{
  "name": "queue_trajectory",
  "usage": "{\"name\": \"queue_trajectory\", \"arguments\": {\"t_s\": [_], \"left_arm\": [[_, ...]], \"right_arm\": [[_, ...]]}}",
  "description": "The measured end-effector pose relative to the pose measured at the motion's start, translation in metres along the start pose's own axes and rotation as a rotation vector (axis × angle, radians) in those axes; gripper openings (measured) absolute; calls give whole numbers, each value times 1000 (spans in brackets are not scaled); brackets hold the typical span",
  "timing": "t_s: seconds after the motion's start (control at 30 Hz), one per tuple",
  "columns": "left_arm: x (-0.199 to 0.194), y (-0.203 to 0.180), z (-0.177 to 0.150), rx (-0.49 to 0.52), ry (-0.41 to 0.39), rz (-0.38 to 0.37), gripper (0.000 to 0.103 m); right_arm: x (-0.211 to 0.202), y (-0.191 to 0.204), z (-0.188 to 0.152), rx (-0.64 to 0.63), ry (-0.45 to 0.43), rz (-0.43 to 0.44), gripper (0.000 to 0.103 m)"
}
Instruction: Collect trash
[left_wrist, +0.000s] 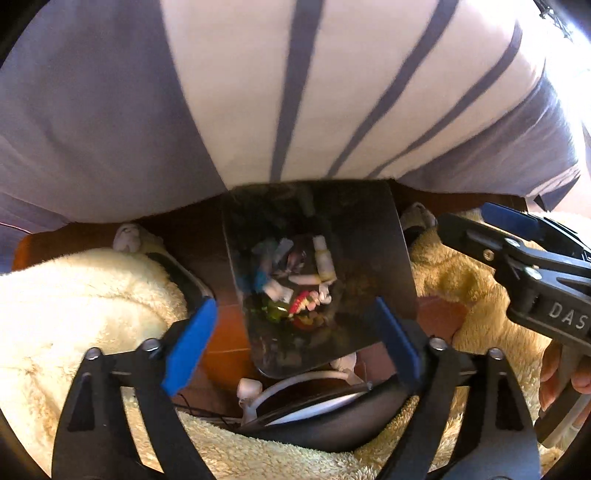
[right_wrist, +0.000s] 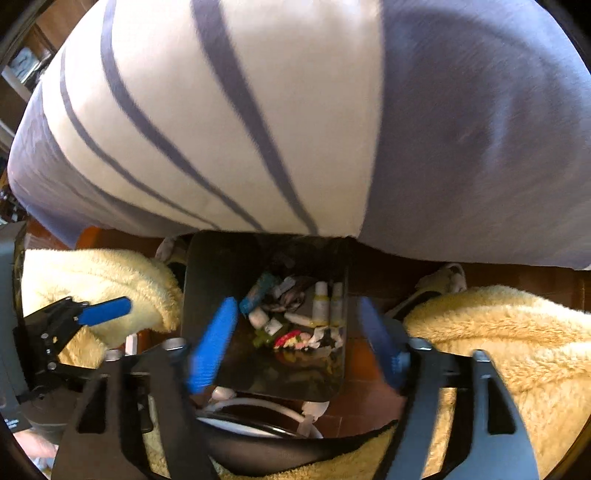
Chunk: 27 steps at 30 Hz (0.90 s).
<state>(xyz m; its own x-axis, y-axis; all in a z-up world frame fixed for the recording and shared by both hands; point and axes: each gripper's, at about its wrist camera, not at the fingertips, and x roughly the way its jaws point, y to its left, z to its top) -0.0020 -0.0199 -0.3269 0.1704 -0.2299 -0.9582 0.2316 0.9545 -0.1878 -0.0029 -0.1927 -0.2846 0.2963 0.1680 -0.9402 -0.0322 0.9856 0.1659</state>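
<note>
While both grippers hang over the bin pointing steeply down, we read this as the drop step of trash collecting: nothing is between either pair of pads, and the trash lies below.

Left to right in the left wrist view: a cream fluffy fabric (left_wrist: 74, 295) covers the left side, probably the person's leg in fleece. The left gripper (left_wrist: 295, 334) stands wide open, blue pads apart, empty. Between and beyond the pads is the dark bin (left_wrist: 384, 236), standing on a reddish-brown floor (left_wrist: 225, 332). Inside it, the trash pile (left_wrist: 295, 280): small white tubes or bottles, a blue scrap, something red and white, something green. Too blurred to name each. Further right, the right gripper (left_wrist: 517, 229) comes in from the edge beside the bin; a hand (left_wrist: 561, 373) holds its handle. Above all, striped purple-and-white cloth (left_wrist: 295, 92) fills the upper frame, looks like bedding or clothing, cannot tell which.

Right wrist view agrees: jaws of that gripper wide, nothing held, bin right under them.

Judgement: the drop into the bin looks done, so both grippers are free. Next move calls for lifting clear of the bin rim, swinging away to find any remaining trash outside the bin. None shows in these views, so we cannot tell whether more is left.
</note>
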Motion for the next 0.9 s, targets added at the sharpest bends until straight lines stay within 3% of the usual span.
{"name": "queue_trajectory", "arguments": {"t_s": [0.07,0.17,0.5,0.9], "left_arm": [[-8,2,3,-2,-32,12,95],[-25,4,7,-3,-86,35,95],[-108,-5,19,9,-332,96,95],[-249,-28,20,38,-741,147,95]], "right_arm": [[-6,-3,1,10,-18,-12,97],[-23,-9,2,27,-64,-34,99],[-95,-14,9,26,-260,-75,100],[-238,-23,12,40,-692,-145,100]]}}
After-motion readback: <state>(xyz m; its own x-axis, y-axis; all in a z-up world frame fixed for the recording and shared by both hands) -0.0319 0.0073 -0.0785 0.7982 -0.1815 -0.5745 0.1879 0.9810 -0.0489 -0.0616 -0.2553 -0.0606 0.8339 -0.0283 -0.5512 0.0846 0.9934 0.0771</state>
